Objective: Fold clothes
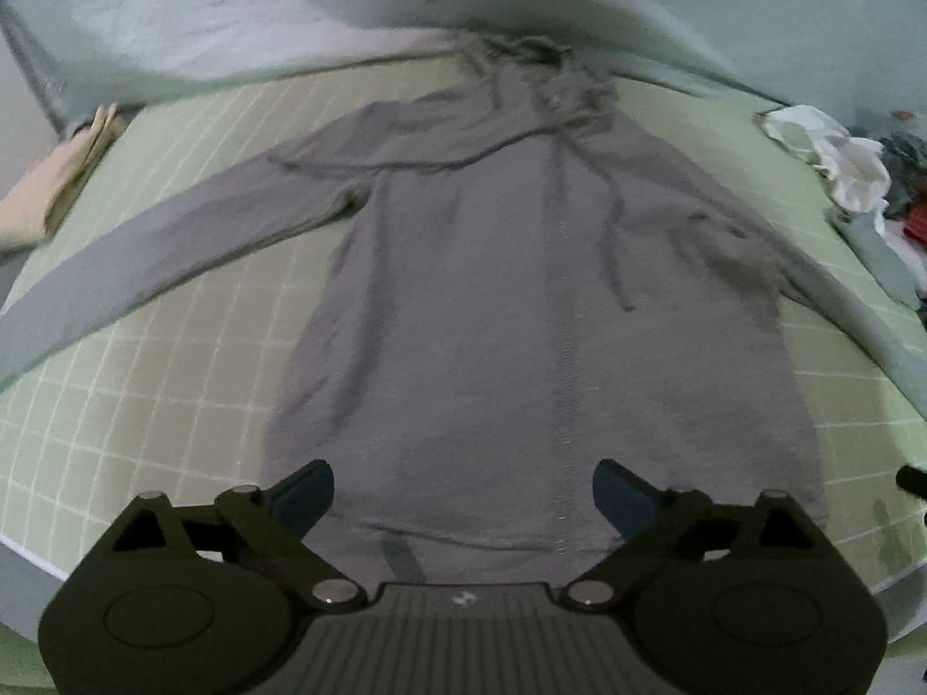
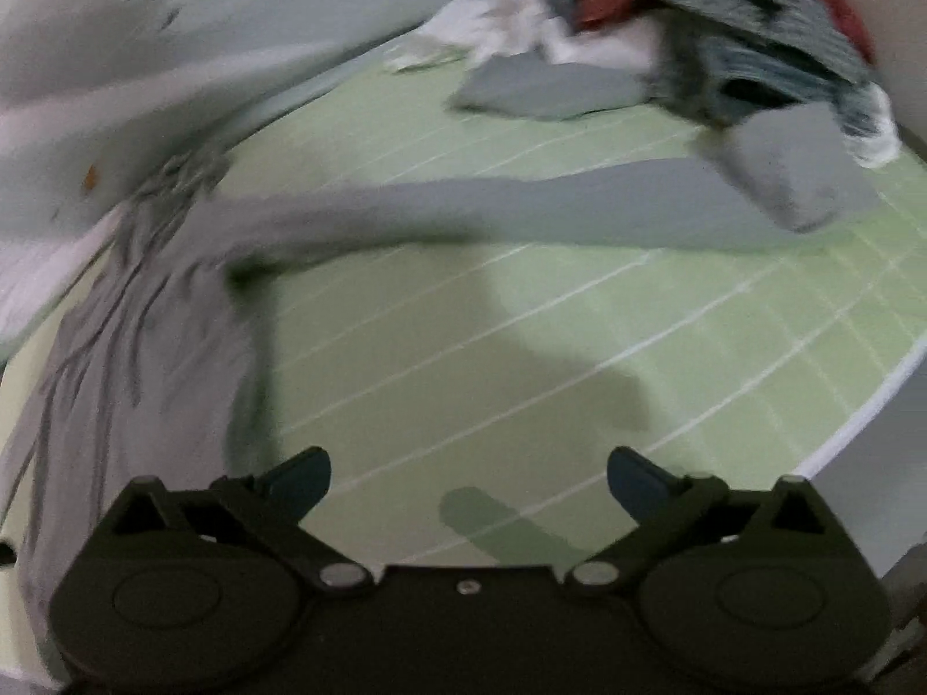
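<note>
A grey hoodie of soft knit fabric is spread flat on a bed, on a pale green sheet marked with a grid of thin white lines. The garment is laid front up, its hood bunched at the far end against a pale, lightly patterned quilt, its hem nearest the left wrist camera. A drawstring is seen hanging down the chest, and a faint vertical seam line runs down the middle of the body. Both sleeves are stretched outward to either side; the left sleeve is drawn out long and smooth. In the right wrist view the body of the hoodie is shown rumpled into fine creases, and the right sleeve is extended across the sheet, its cuff end lying under or against a grey piece of the pile; which of the two cannot be told through the blur.

The left gripper is held over the hem with its dark, blue-padded fingers wide apart and nothing between them. The right gripper is likewise spread wide, empty, above bare sheet just beside the hoodie's side edge.

A loose pile of clothes, white, grey, striped and red, is heaped at the far right corner of the bed. A cream folded cloth is lying at the left edge. Nothing is resting on the body of the hoodie.
</note>
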### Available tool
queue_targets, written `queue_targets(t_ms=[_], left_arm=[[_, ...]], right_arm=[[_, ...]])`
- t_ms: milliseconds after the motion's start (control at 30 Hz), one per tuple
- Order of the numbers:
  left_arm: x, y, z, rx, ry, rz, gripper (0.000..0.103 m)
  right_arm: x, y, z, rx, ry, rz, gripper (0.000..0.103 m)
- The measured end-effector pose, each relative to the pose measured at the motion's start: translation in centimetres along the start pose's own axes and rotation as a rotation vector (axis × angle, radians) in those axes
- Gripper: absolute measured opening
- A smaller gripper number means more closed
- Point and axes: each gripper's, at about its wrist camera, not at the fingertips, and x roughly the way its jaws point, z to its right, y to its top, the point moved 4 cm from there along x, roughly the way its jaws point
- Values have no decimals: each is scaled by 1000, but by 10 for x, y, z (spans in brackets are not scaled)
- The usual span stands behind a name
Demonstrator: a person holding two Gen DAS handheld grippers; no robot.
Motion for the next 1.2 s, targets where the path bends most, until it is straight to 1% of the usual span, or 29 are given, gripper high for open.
queue_targets(t_ms=[100,333,433,533,633,700,733,767,800,833,867,933,1033,1200], left_arm=[[-2,-3,20,9,10,4,96],[-4,-12,55,-4,37,-1,97],[-6,-13,66,-2,47,-1,97],[-8,-11,74,-1,57,0,97],[-7,-9,82,1,59,-4,97],[-6,-6,87,7,54,-5,97],[-5,-5,90,13,52,-3,97],[-5,-3,94,20,51,-2,97],[-5,-2,97,27,50,1,97],[-4,0,99,33,47,3,97],[-4,1,101,37,44,5,97],[-2,4,106,44,38,7,97],[3,6,110,48,28,-7,97],[7,9,112,30,33,-13,97]], right_arm=[[7,12,32,87,-8,33,103],[25,45,117,359,-7,97,103],[28,57,145,467,20,150,103],[33,72,164,562,32,183,103],[39,83,171,605,1,197,103],[43,88,171,628,-23,191,102],[45,90,171,631,-28,192,96],[46,92,172,635,-21,197,87],[47,91,173,644,-2,196,61],[50,90,177,662,6,180,37],[49,88,180,673,4,173,31],[47,83,186,693,-2,162,15],[35,76,186,644,-35,162,4],[-2,69,175,560,-37,218,2]])
